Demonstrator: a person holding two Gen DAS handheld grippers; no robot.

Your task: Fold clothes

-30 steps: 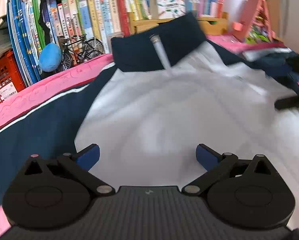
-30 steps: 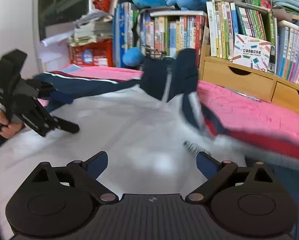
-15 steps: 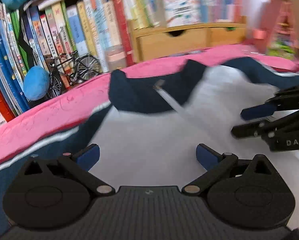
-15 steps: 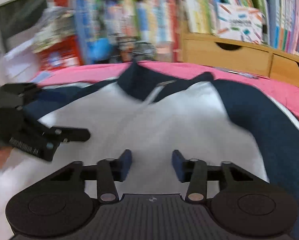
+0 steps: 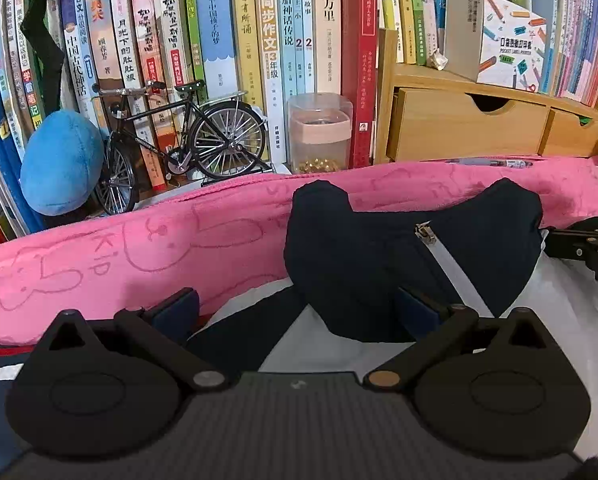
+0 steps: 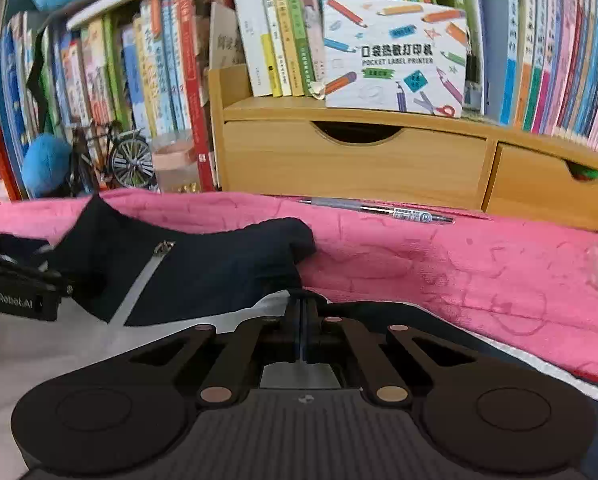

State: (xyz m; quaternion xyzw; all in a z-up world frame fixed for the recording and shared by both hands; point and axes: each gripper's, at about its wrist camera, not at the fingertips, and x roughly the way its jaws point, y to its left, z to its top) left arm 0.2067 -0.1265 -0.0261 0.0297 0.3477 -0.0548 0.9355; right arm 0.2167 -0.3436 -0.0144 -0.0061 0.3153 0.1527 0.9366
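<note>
Pink blanket w/ faint line drawings spread over the work surface, packed bookshelf right behind it. L to R along the back in the left wrist view: blue plush, model bicycle leaning by the books, clear jar w/ gold bits at the bottom, wooden drawer unit w/ label-printer box on top. Pen lying on the blanket just in front of the drawers.

Jacket flat on the blanket, front up: white body, navy collar toward the shelf, zipper pull closed up near collar top, navy sleeve w/ red-white stripe trailing off at far L.

Left gripper low over the jacket's shoulder area beside the collar, blue pads spread wide, nothing between them.

Right gripper at the collar's other side, fingers pressed together w/ only a thin slit; white-navy fabric edge right at the tips, so apparently pinching the jacket there, though actual grip hidden by the fingers.
</note>
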